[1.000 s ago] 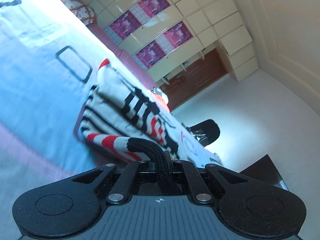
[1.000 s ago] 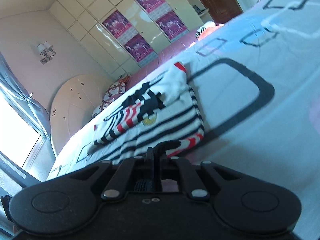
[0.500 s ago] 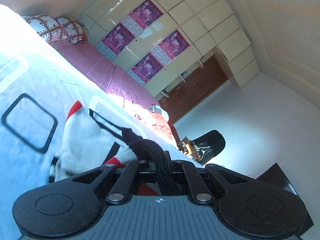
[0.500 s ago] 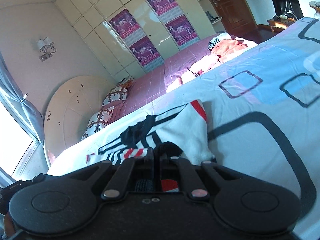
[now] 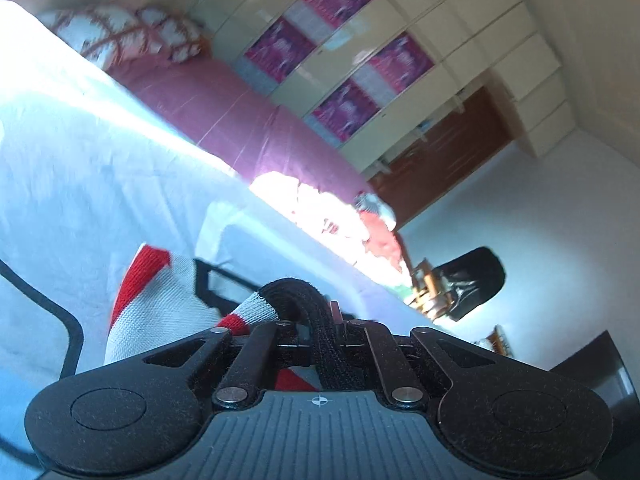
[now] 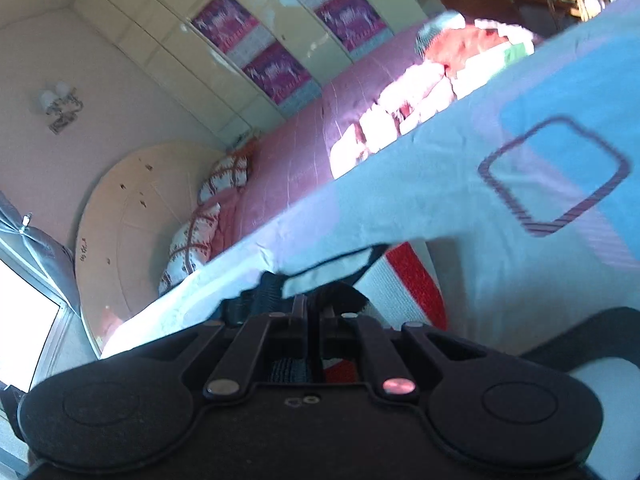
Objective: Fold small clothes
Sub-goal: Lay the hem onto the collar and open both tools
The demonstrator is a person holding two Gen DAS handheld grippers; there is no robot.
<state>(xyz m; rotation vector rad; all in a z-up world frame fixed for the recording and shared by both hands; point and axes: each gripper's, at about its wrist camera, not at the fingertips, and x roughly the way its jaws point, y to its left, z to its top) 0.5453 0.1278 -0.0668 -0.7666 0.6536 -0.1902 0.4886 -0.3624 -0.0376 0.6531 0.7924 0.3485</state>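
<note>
Your left gripper (image 5: 320, 320) has its jaws closed tight on the black hem of the sweater (image 5: 160, 300). The white and red knit lies at 10 o'clock from it on the pale blue sheet (image 5: 80, 184). Your right gripper (image 6: 314, 312) is also clamped on the black hem, with the red stripe at 2 o'clock. Beyond the sheet you see a pink bedspread (image 6: 292, 168), patterned pillows (image 6: 192, 240) and a round headboard (image 6: 128, 216) at 10 o'clock. A cream wardrobe (image 5: 440, 40) with magenta posters (image 5: 344, 108) fills the far wall, and a brown door (image 5: 448, 160) stands at 1 o'clock.
</note>
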